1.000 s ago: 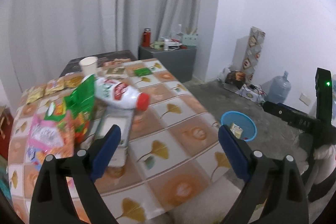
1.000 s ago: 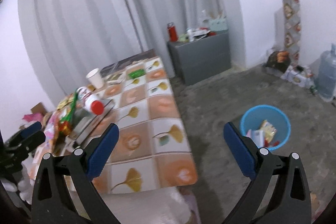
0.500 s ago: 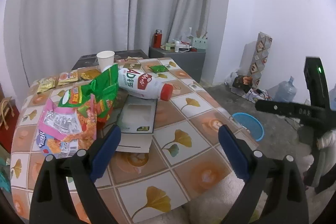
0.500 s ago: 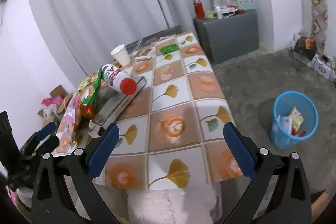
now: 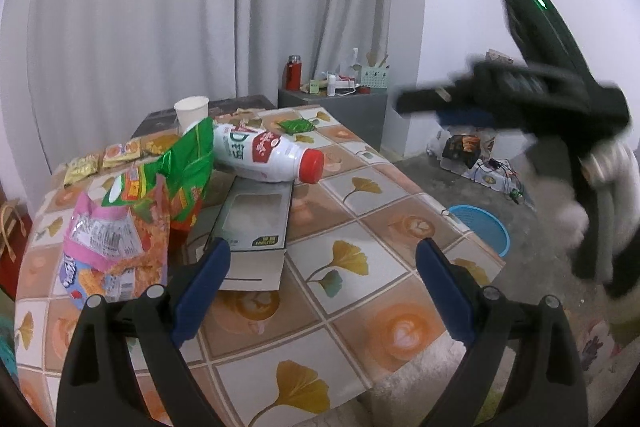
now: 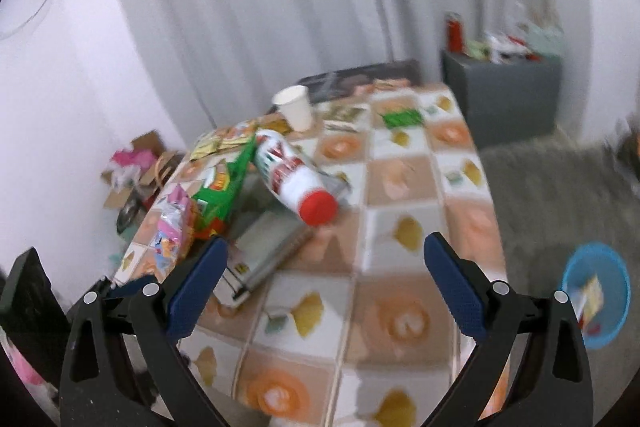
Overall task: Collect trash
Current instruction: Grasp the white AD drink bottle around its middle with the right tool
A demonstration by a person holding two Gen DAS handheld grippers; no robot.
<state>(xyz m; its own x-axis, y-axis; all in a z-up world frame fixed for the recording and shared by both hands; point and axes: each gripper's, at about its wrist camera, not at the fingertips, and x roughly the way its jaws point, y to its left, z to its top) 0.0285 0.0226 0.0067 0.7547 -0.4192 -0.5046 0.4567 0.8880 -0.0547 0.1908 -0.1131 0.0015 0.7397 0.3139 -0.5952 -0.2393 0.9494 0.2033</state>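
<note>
A white bottle with a red cap (image 5: 264,157) (image 6: 294,181) lies tilted on a flattened grey carton (image 5: 252,227) (image 6: 262,259). Beside them stand a green snack bag (image 5: 180,171) (image 6: 220,195) and a pink snack bag (image 5: 112,247) (image 6: 174,231). A paper cup (image 5: 192,113) (image 6: 294,107), a green wrapper (image 5: 296,125) (image 6: 400,117) and small yellow packets (image 5: 102,159) lie farther back on the tiled table (image 5: 360,267) (image 6: 400,307). My left gripper (image 5: 320,287) hangs open over the table's near edge, holding nothing. My right gripper (image 6: 324,287) is open too, short of the bottle.
A blue bin (image 5: 480,227) (image 6: 596,291) with some trash stands on the floor right of the table. A grey cabinet (image 5: 352,111) (image 6: 504,95) with a red flask is by the curtain. Boxes clutter the floor at left (image 6: 136,175). The right gripper's body (image 5: 540,99) looms at the left view's right.
Both grippers have swung from the bin side toward the table and drawn closer to the bottle and bags. The right one is still moving, its view blurred. Both stayed open.
</note>
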